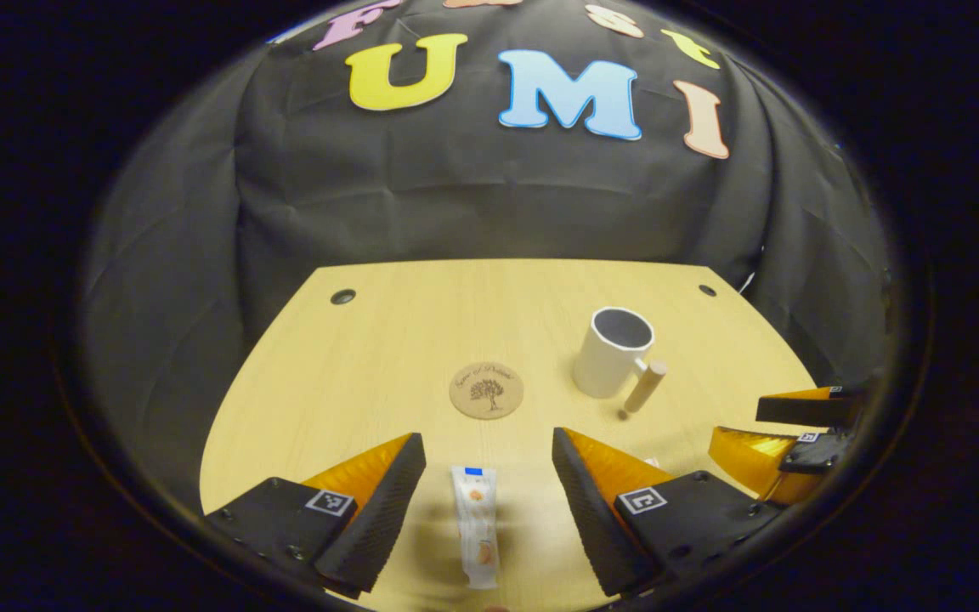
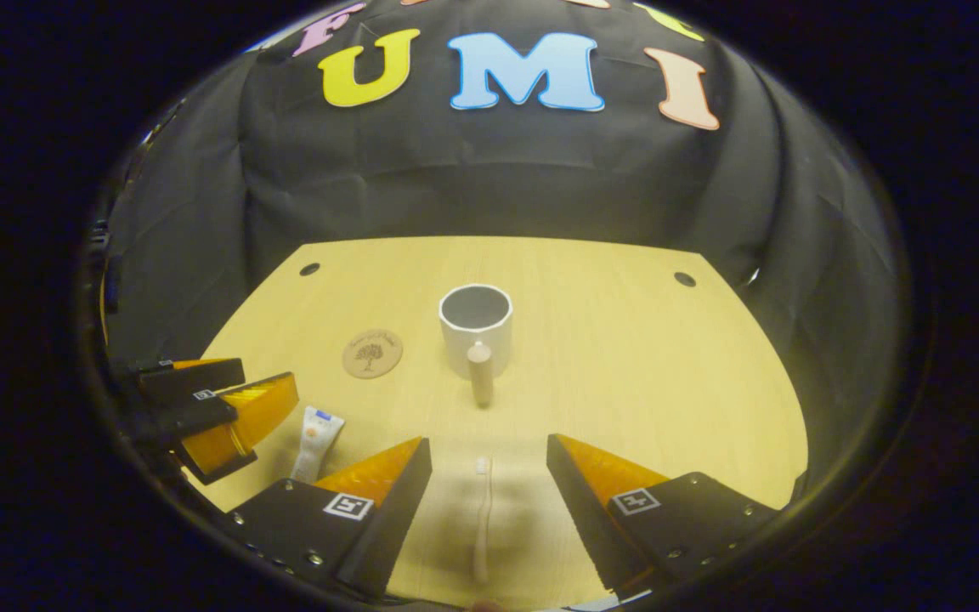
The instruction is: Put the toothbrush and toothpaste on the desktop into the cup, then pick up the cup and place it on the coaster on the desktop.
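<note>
My left gripper view looks forward and down from low over the near edge of the counter (image 1: 421,314), toward the black cloth wall. My right gripper view faces the same way from a spot further right, just as low. Both share the counter top: the cup (image 1: 613,352) sits right of centre in the left gripper view and at centre (image 2: 476,330) in the right gripper view; the coaster (image 1: 486,390) is central in one, left (image 2: 372,354) in the other.

No legible text on anything.
</note>
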A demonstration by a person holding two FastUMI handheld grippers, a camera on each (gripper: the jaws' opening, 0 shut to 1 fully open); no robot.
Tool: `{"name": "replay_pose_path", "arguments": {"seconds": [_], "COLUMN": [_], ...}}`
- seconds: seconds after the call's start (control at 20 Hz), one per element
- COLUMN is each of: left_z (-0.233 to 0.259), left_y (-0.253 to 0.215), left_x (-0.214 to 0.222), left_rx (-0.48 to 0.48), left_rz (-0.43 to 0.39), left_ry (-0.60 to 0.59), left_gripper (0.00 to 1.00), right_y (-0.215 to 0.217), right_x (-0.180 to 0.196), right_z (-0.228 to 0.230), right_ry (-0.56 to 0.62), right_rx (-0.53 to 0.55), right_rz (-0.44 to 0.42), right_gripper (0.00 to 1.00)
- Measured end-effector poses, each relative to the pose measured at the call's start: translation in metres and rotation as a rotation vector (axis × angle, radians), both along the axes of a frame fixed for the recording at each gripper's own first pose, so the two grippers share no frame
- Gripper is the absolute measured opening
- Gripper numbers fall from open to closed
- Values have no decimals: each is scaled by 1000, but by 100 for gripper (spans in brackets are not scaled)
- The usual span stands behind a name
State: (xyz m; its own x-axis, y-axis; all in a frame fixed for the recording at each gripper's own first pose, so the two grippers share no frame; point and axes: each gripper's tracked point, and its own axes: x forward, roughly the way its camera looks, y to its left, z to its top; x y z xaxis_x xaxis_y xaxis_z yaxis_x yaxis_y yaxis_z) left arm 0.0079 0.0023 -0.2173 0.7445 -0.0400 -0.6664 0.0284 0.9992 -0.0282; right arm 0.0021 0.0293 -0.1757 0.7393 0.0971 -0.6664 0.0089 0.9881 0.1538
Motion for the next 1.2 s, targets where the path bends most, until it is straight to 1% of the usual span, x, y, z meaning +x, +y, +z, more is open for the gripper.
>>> {"name": "replay_pose_path", "arguments": {"seconds": [0.3,0.35,0.4,0.45,0.5,0.55,0.8,1.2], "left_z": [-51,-58,-63,-70,-75,-79,-100,-123], "left_y": [10,12,13,14,14,14,10,15], "left_x": [-26,-29,-32,-34,-37,-39,-48,-52], "left_rx": [-20,-24,-23,-22,-26,-31,-58,-23], "left_rz": [42,44,45,47,49,51,55,39], "left_ry": [217,246,271,294,317,339,437,550], "left_gripper": [97,100,97,97,100,97,97,98], "right_y": [7,7,8,9,10,12,20,26], "right_x": [-17,-19,-23,-25,-28,-30,-40,-49], "right_z": [-38,-41,-46,-49,-54,-59,-84,-111], "right_ry": [168,192,212,230,254,276,382,524], "right_rx": [14,12,12,15,19,26,46,55], "right_rz": [34,40,45,49,53,59,75,84], "right_gripper": [87,87,87,87,87,87,88,87]}}
